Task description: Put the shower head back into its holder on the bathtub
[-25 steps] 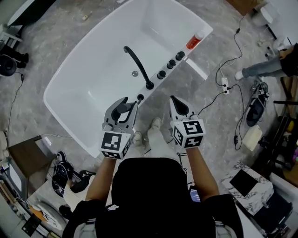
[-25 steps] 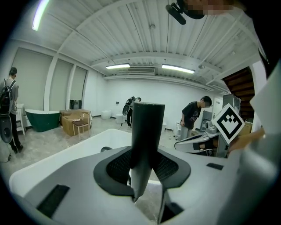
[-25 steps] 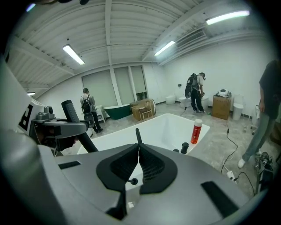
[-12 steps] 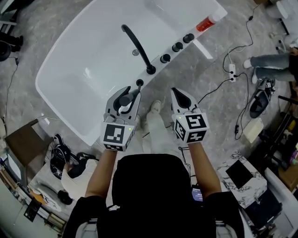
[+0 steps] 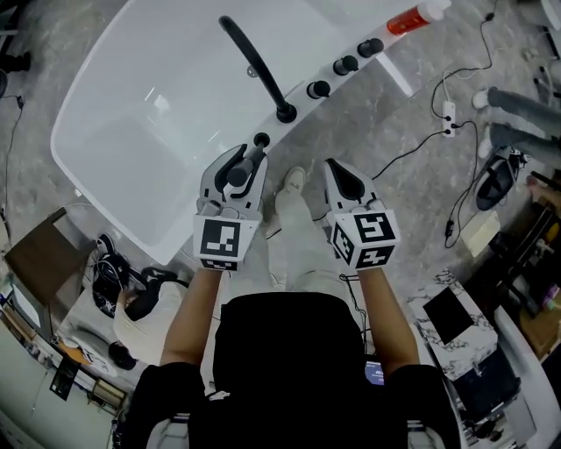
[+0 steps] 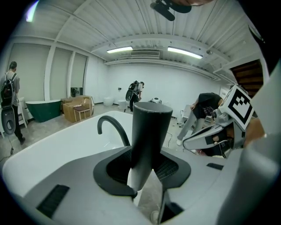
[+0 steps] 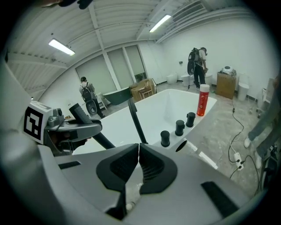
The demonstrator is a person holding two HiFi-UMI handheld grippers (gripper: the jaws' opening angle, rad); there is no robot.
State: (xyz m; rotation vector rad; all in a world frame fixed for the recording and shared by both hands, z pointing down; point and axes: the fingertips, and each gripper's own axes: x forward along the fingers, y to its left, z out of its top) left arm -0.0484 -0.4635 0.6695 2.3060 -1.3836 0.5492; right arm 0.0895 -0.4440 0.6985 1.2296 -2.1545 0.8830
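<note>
The black stick-shaped shower head (image 6: 147, 136) stands upright between the pads of my left gripper (image 5: 245, 160), which is shut on it. It also shows as a dark bar in the right gripper view (image 7: 90, 127). The left gripper hangs over the near rim of the white bathtub (image 5: 131, 114), just short of the black curved faucet (image 5: 254, 66). A small black round piece (image 5: 260, 138) sits at the rim right ahead of the jaws; I cannot tell whether it is the holder or the shower head's lower end. My right gripper (image 5: 338, 173) is shut and empty, beside the tub.
Three black knobs (image 5: 344, 65) line the rim past the faucet, then a red bottle (image 5: 412, 17). Cables and a power strip (image 5: 449, 112) lie on the floor at right. People stand in the background (image 7: 197, 66). My shoes (image 5: 294, 180) are between the grippers.
Both grippers have sunk toward the bathtub rim, and the left one, still closed on the shower head, now sits nearer the faucet base. The jaws look unchanged.
</note>
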